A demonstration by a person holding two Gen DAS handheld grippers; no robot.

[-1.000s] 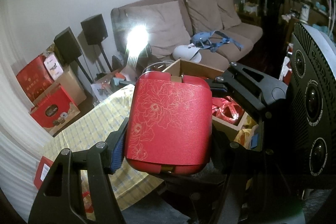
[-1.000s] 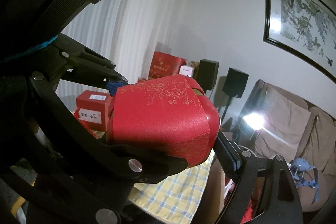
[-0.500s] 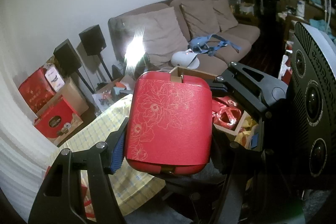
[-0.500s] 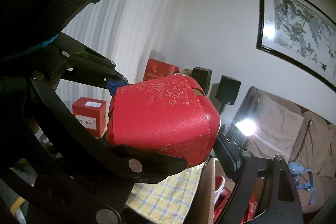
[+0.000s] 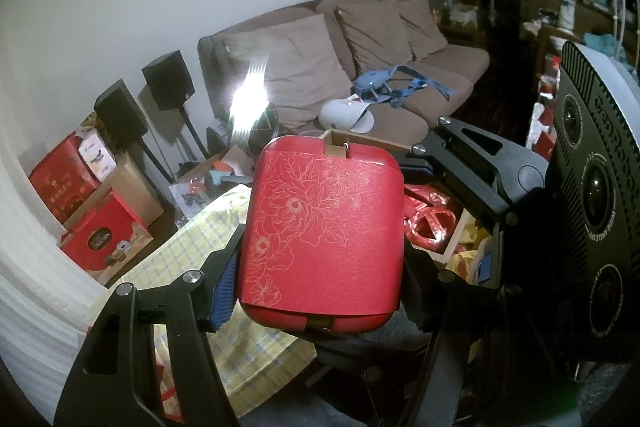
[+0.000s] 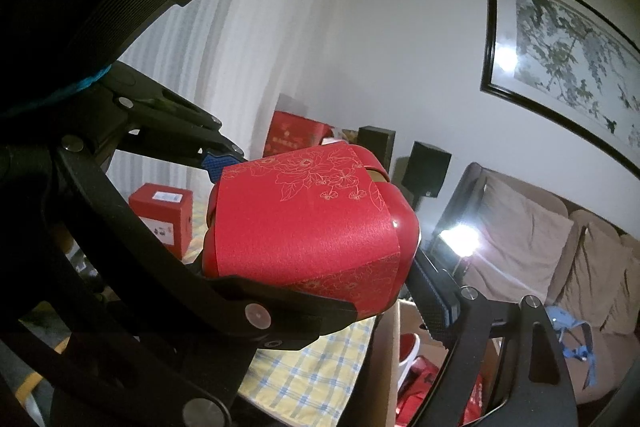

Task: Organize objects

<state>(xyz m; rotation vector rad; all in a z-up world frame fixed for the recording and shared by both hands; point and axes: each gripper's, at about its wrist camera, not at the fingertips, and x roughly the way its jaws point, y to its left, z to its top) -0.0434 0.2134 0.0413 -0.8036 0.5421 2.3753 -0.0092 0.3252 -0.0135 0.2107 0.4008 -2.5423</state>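
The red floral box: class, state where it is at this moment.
In both wrist views the red floral box is held in the air between the left gripper and right gripper, above the yellow checked tablecloth, with the sofa behind.

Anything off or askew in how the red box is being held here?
Both grippers clamp the same red box in mid-air: left gripper across its sides, right gripper across its other faces. The gold-flowered sleeve sits slightly skewed; no damage visible.
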